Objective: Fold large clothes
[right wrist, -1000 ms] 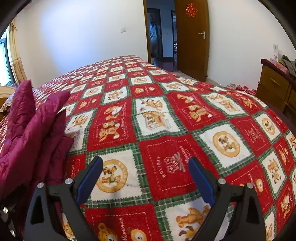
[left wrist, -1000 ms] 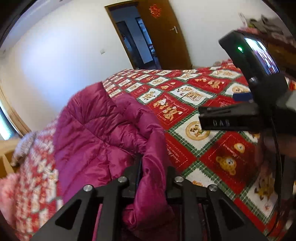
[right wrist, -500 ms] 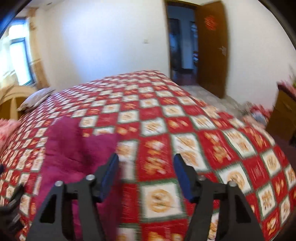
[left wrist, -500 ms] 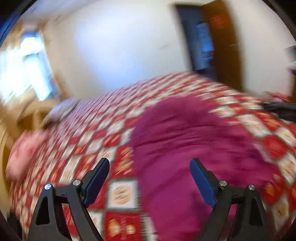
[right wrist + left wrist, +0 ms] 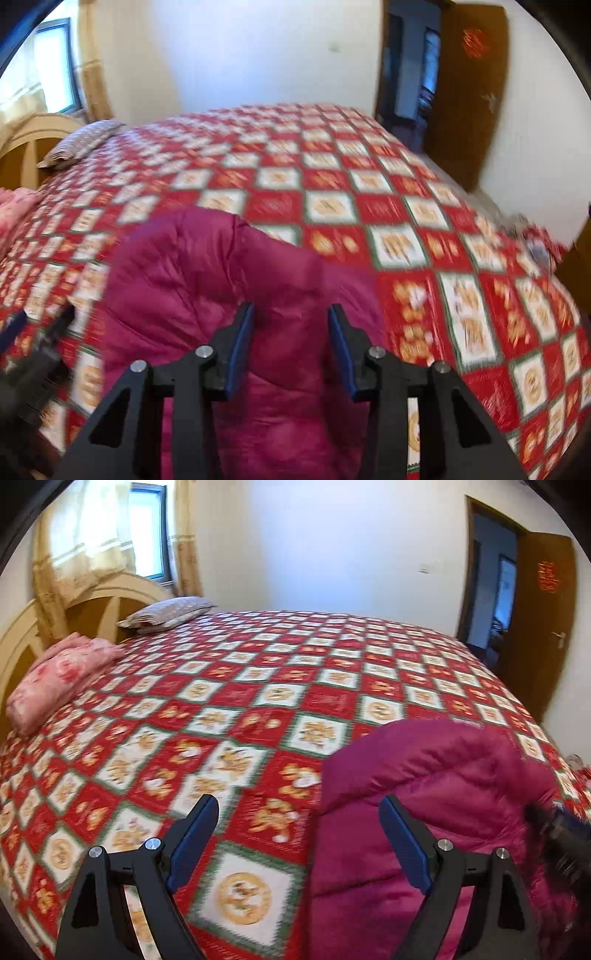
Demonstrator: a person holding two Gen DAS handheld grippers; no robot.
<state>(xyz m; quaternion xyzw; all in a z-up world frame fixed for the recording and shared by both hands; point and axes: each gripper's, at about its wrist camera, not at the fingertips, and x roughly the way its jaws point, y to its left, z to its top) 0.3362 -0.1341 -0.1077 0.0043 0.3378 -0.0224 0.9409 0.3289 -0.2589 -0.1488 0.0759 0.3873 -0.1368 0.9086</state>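
Magenta quilted jacket [image 5: 436, 805] heaped on the red-and-white patchwork bed cover [image 5: 258, 709], lying ahead and to the right of the left gripper [image 5: 299, 834] and directly under and ahead of the right gripper [image 5: 291, 343]. Left gripper spread wide with nothing between its blue pads [image 5: 194, 836], jaws having just opened, right pad overlapping the jacket's edge in view but not gripping it. Right gripper about half open, jaws having just been closing, jacket fabric showing through the gap with no pad seen pressing on it; blurred, so contact hard to judge.
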